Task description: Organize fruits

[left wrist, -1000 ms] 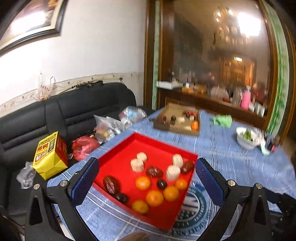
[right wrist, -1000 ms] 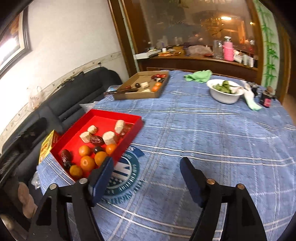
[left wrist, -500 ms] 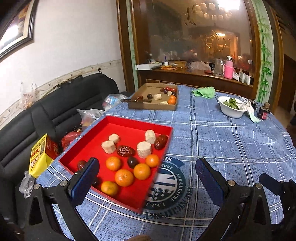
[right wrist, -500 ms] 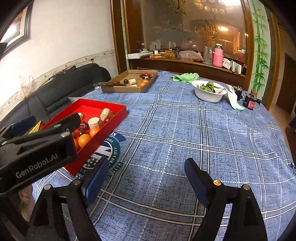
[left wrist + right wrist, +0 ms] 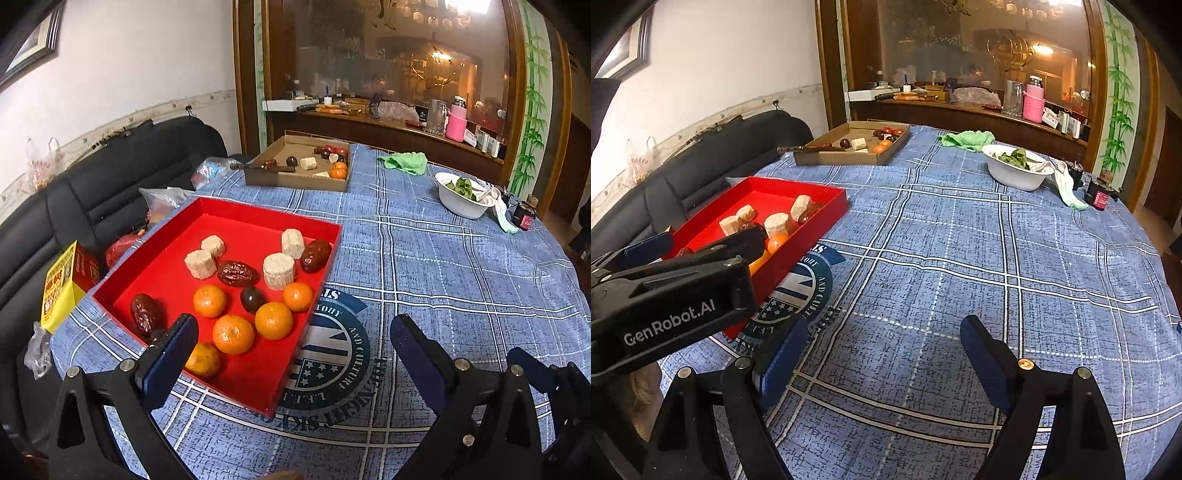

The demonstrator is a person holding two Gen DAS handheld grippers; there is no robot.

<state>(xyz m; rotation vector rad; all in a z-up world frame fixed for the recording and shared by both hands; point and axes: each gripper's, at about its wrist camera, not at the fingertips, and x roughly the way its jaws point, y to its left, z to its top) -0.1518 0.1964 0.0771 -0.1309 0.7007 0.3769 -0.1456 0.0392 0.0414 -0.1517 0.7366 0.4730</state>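
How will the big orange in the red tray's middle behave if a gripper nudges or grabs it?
The orange looks round, so it would probably roll on the flat red tray. Its skin seems glossy, perhaps slippery. Fruits crowd it, so a nudge would likely bump them.

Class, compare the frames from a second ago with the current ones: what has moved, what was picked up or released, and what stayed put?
The left gripper swung right and dipped toward the red rectangular tray, entering the right wrist view. The right gripper opened slightly wider. Nothing was grasped or released; the small orange mandarins kept their places.

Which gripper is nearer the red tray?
Left. The left gripper hangs over the red tray's near end, one finger above the oranges. The right gripper is over bare tablecloth, off the tray's right side.
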